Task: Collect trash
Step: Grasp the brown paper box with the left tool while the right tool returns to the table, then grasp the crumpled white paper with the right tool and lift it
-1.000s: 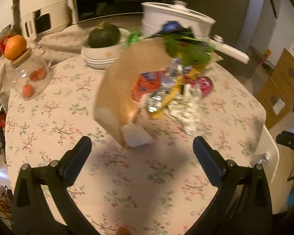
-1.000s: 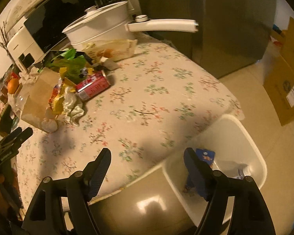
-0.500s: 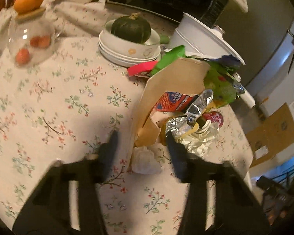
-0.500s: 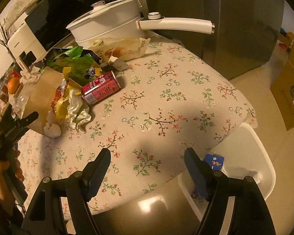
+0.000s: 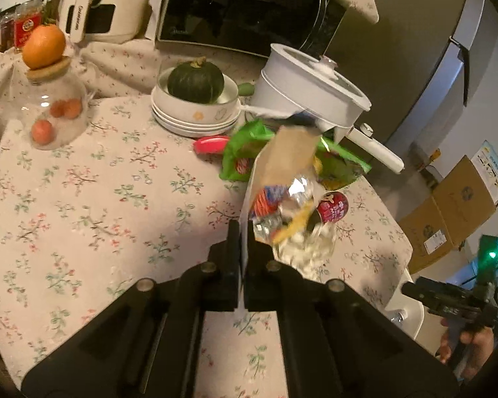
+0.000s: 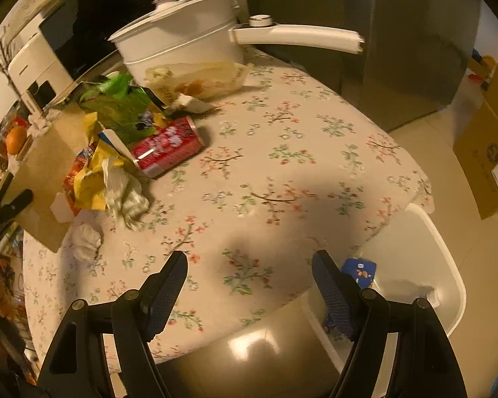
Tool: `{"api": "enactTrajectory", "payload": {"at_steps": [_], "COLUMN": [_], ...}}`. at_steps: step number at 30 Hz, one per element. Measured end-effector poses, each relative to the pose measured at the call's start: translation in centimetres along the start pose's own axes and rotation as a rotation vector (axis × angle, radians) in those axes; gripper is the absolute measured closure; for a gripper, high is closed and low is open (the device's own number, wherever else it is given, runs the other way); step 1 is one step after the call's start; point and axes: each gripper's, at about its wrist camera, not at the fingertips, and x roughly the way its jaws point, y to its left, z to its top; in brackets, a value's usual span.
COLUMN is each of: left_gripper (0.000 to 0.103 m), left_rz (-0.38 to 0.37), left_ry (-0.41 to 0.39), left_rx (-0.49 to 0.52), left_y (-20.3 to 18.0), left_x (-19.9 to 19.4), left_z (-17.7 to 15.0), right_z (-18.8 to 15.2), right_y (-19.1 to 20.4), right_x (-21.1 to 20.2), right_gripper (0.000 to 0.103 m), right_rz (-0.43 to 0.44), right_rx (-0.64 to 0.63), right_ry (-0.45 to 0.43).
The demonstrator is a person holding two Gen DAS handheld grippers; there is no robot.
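1. Left tongs pinching the edge of the brown paper sheet, just closed from spread wide, lifting it so wrappers slide together; red can beside them on the table.
2. Right tongs spread and empty, same as before, waiting above the table edge, with the white bin below, a blue packet already inside.

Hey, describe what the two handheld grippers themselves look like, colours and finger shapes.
Both are matte black plastic frames with round silver bolt heads at the pivots. The left gripper has plain black, flat-faced fingers. The right gripper has long fingers with dark blue, finely textured pads. No cables or sleeves show.
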Motion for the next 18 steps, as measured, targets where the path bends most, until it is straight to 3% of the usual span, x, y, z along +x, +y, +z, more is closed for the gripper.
{"api": "enactTrajectory", "payload": {"at_steps": [7, 18], "left_gripper": [0.102, 0.102], "left_rz": [0.017, 0.106], "left_ry": [-0.019, -0.127], "left_rx": [-0.032, -0.086], "left_y": [2.2, 7.0], "left_x": [-3.6, -8.0], "left_z": [-0.7, -0.9], "right_z": [-0.2, -0.9], "right_y": [5.3, 11.3], "right_x": [1.6, 4.5], "right_gripper": [0.024, 0.024], "right_rz": [0.049, 0.14], "right_rx": [-0.09, -0.12], "right_ry": [0.015, 0.072]}}
